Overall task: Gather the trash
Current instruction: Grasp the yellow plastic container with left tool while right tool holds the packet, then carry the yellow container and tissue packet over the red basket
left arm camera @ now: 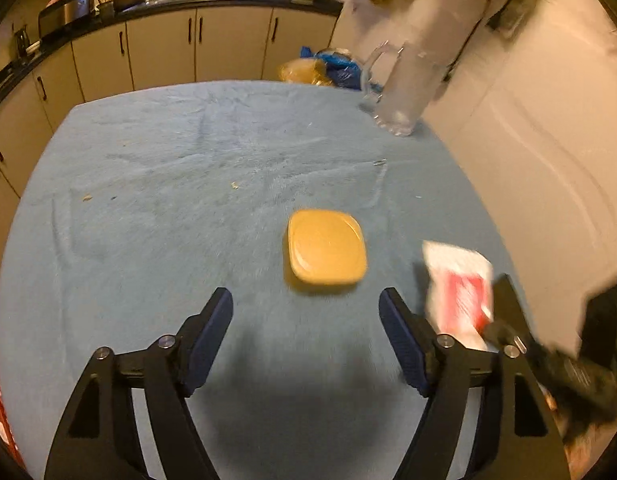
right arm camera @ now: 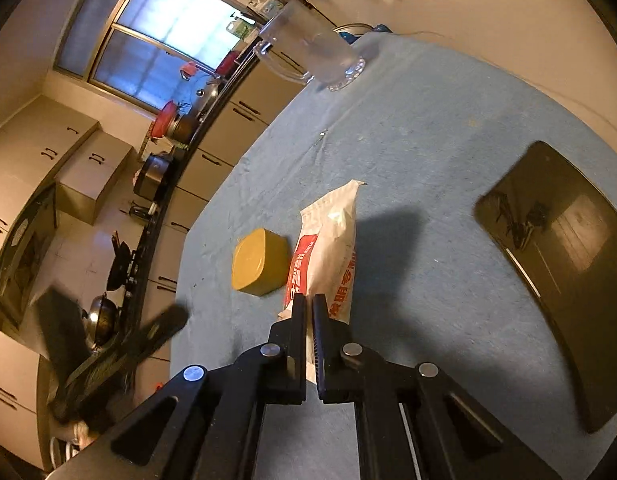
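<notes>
The right tongs (right arm camera: 308,300) are clenching the near end of the white-and-red wrapper (right arm camera: 328,240), its long axis running straight ahead of them, while the left tongs (left arm camera: 306,306) are hanging released, the yellow box (left arm camera: 326,246) lying just ahead

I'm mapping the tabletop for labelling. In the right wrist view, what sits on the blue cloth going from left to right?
yellow container → white and red packet, pinched by the right gripper → black tray
</notes>
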`<state>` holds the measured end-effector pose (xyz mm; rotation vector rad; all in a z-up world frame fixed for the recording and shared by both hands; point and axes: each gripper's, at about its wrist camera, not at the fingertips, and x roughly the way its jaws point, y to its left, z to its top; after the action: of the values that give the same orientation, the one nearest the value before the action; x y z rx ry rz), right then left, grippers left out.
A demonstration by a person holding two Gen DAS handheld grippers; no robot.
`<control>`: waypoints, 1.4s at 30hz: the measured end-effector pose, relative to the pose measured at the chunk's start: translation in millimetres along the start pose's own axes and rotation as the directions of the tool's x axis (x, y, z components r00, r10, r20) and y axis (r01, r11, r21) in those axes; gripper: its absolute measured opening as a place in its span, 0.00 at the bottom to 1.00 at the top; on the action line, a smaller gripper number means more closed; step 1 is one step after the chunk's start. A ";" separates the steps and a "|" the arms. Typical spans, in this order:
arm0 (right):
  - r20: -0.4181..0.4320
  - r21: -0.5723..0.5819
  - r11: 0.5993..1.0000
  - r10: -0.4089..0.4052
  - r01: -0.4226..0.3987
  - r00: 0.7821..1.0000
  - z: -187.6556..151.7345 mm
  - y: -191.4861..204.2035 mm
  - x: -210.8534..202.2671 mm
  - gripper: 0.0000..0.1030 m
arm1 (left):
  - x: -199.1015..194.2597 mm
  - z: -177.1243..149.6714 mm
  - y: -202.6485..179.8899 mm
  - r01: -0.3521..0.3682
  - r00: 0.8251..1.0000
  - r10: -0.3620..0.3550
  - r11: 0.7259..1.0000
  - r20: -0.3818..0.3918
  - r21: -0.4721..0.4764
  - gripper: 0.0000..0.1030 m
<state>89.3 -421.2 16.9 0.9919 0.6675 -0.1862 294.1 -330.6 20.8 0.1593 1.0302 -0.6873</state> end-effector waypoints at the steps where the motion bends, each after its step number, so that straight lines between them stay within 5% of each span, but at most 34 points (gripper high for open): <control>1: -0.001 -0.001 1.000 0.002 -0.002 1.000 -0.4 -1.4 -1.4 0.04 | 8.9 5.1 -1.9 -0.020 1.000 0.020 1.000 -0.013 -0.003 0.73; 18: -0.007 0.017 1.000 0.023 -0.023 1.000 -1.9 -21.0 -7.9 0.04 | 76.9 19.7 -32.1 -0.148 0.986 0.152 0.987 -0.072 0.059 0.79; 22: -0.002 0.009 1.000 0.016 -0.016 1.000 -3.1 -20.6 -9.0 0.04 | 78.5 12.6 -27.2 -0.156 0.985 0.159 0.986 -0.062 0.062 0.62; 42: -0.095 -0.166 0.978 0.110 -0.125 0.989 -52.8 61.6 16.3 0.04 | -48.5 -81.1 58.0 -0.158 0.982 0.157 0.988 0.104 0.001 0.62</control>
<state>106.2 -341.4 31.6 0.8736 0.6889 0.0184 253.1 -228.4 7.7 0.2083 0.9046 -0.5510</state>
